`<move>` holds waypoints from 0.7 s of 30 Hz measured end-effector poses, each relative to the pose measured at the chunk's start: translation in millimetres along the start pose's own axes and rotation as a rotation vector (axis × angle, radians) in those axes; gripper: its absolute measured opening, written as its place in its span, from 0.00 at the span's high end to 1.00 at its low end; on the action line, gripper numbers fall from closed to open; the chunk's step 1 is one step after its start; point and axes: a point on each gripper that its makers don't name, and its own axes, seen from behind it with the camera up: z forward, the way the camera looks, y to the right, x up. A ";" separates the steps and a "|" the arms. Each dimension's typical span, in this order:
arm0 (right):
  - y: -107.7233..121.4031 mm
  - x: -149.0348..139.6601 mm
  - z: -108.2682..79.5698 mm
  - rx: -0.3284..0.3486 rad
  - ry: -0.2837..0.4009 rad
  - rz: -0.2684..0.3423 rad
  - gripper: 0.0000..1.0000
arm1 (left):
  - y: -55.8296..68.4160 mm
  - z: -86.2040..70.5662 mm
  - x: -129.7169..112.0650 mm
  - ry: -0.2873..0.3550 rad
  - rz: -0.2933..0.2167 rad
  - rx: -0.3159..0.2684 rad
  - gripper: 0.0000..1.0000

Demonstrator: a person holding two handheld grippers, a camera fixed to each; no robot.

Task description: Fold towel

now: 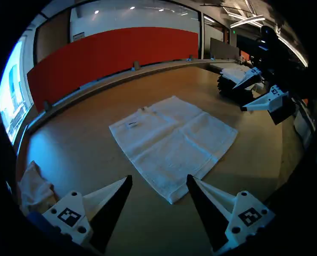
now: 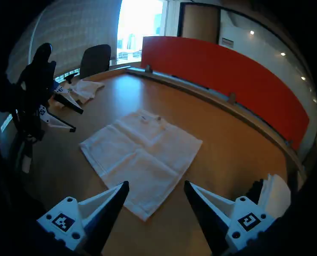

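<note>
The towel [image 1: 173,143] lies open and flat on the middle of the surface [image 1: 73,145], which is a wide top of smooth, brown wood with a soft shine. The towel is white, roughly square, and its cloth looks thick and a little fuzzy. Two crease lines cross it and divide it into four quarters. A small label [image 1: 133,124] sits on it near one far edge. One corner of the towel points toward each camera.

The left tool [image 1: 158,177] is released: its two fingers are wide apart and grasp nothing. They are pointed wedges, white on the outer side and dark on the inner side, each with a square black-and-white marker near its base. They hover just before the near corner of the towel, and I cannot tell if they touch it.

The right tool [image 2: 155,182] has the same shape and is also released, with nothing between its fingers, close to the corner of the towel on its own side. In the left gripper view it appears far off at the right, beyond the towel, held up over the surface.

A crumpled white cloth [image 1: 33,187] lies at the edge of the surface, well apart from the towel. In the right gripper view a stack [image 2: 278,192] of white folded cloth stands at the lower right. A long, curved red panel [image 2: 226,72] runs along the far side of the surface, and a dark chair [image 2: 94,59] stands before a bright window [image 2: 141,21].
</note>
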 end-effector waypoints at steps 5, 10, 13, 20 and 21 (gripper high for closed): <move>-4.5 -14.9 7.7 0.008 -0.024 -0.001 0.00 | 4.9 10.1 -13.9 -0.027 0.008 -0.011 0.06; -7.7 -31.7 15.1 0.015 -0.052 -0.005 0.00 | 9.6 18.4 -27.1 -0.053 -0.006 -0.025 0.06; -9.1 -41.5 19.8 0.019 -0.069 -0.002 0.00 | 11.8 23.6 -34.7 -0.069 -0.009 -0.031 0.06; -12.9 -61.0 29.4 0.031 -0.103 0.009 0.00 | 19.2 34.1 -49.3 -0.104 0.009 -0.047 0.06; -13.5 -63.3 30.7 0.033 -0.107 0.008 0.00 | 20.1 35.5 -50.8 -0.108 0.011 -0.048 0.06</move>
